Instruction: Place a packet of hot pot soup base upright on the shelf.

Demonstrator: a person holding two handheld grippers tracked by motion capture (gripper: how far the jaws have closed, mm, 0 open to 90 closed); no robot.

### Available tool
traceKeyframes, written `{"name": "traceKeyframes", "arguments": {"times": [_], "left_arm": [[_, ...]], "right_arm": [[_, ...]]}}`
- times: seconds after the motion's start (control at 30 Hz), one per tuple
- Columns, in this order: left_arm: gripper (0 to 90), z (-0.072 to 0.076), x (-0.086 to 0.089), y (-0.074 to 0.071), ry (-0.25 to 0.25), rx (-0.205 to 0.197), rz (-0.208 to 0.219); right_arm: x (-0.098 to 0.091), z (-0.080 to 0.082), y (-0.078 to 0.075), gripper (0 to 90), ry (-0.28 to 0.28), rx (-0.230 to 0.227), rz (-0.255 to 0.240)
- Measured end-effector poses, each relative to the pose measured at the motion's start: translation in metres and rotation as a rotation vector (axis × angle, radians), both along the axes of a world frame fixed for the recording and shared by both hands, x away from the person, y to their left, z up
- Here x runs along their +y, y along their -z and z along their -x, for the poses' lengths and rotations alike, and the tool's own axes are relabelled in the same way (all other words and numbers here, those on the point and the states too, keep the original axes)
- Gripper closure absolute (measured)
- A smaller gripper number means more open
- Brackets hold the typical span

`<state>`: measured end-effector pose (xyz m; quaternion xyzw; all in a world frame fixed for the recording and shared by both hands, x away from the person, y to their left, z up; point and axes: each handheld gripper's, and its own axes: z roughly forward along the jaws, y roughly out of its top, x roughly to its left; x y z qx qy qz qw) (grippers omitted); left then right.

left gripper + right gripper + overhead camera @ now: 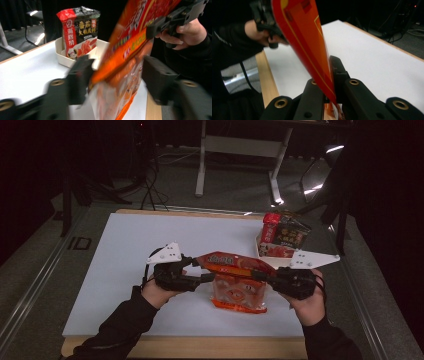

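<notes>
Hanging off only the right gripper [261, 274], clamped on its top edge, the orange packet [235, 282] sits at 6 o'clock on the table [125, 270]; left gripper [206, 277] released, jaws straddling it. Risk: swings, slips out, misses tray [261, 249] at 2 o'clock.

My right claw [329, 82] is matt black plastic with brass-coloured rivets, and so is my left claw [115, 80]. The orange packet [235, 270] between them is glossy printed film, smooth and partly see-through lower down. The bench [125, 270] wears a smooth, matt white sheet over a pale wood edge [200, 347]. A white tray [61, 53] at the far corner looks like matt plastic; the red-and-black packet [80, 30] standing in it is shiny, crinkled foil-like film. A flat white plate [167, 254] on my left claw looks like matt plastic. My sleeves [120, 325] are dark matt cloth.
</notes>
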<state>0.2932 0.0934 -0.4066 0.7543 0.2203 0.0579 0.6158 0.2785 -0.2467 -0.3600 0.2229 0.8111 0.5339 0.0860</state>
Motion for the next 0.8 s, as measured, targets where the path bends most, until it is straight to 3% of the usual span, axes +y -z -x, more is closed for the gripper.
{"name": "traceKeyframes", "arguments": {"times": [0.13, 0.27, 0.4, 0.57, 0.8], "left_arm": [[16.0, 0.001, 0.003, 0.001, -0.011, 0.027, 0.025], [13.8, 0.003, 0.006, 0.007, -0.031, 0.032, 0.039], [2.9, 0.006, 0.010, 0.019, -0.037, 0.049, 0.031], [2.7, 0.013, 0.022, 0.031, -0.083, 0.043, 0.038], [2.7, 0.024, 0.038, 0.042, -0.110, 0.012, -0.017]], "right_arm": [[-0.003, -0.003, -0.011, 89.9, 0.011, -0.012, -0.024], [-0.005, -0.006, -0.019, 89.8, 0.027, -0.020, -0.038], [-0.008, -0.008, -0.025, 89.9, 0.044, -0.027, -0.049], [-0.013, -0.011, -0.034, 90.0, 0.064, -0.041, -0.059], [-0.022, -0.015, -0.045, 90.0, 0.100, -0.062, -0.075]]}}
